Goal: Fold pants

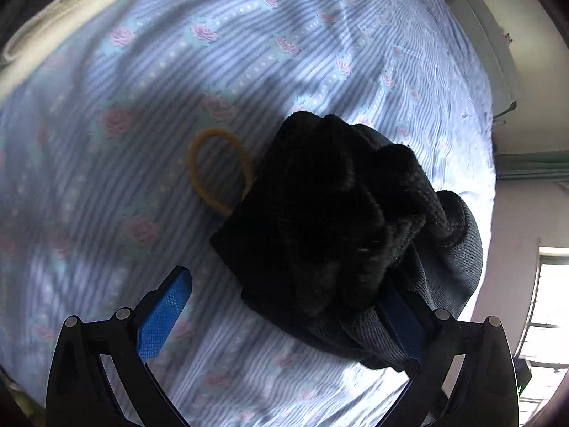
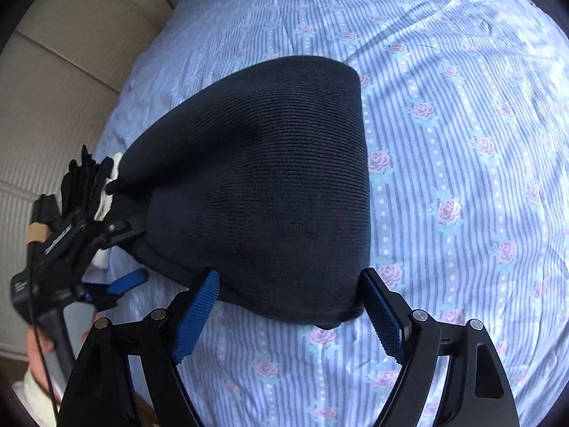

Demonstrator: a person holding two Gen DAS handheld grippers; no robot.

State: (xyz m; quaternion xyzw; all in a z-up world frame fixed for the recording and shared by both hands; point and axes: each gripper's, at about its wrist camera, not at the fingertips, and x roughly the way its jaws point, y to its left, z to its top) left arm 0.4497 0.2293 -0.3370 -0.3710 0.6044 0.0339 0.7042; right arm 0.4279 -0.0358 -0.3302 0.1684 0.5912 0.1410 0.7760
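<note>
Your pants (image 2: pixel 270 192) sit folded into a compact block on the bed (image 2: pixel 462 142), both hand-held grippers spread apart—left (image 1: pixel 284 316) and right (image 2: pixel 288 309) at its near edge—so probably only a final tidy remains.

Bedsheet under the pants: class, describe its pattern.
Blue and white stripes with pink roses on the bedsheet, clearest in the right wrist view.

Daylight from window (image 1: pixel 547 320) at right, blown-out glare there, soft shadows on bedsheet (image 2: pixel 462 142), fisheye-warped dark edges, slight blur.
</note>
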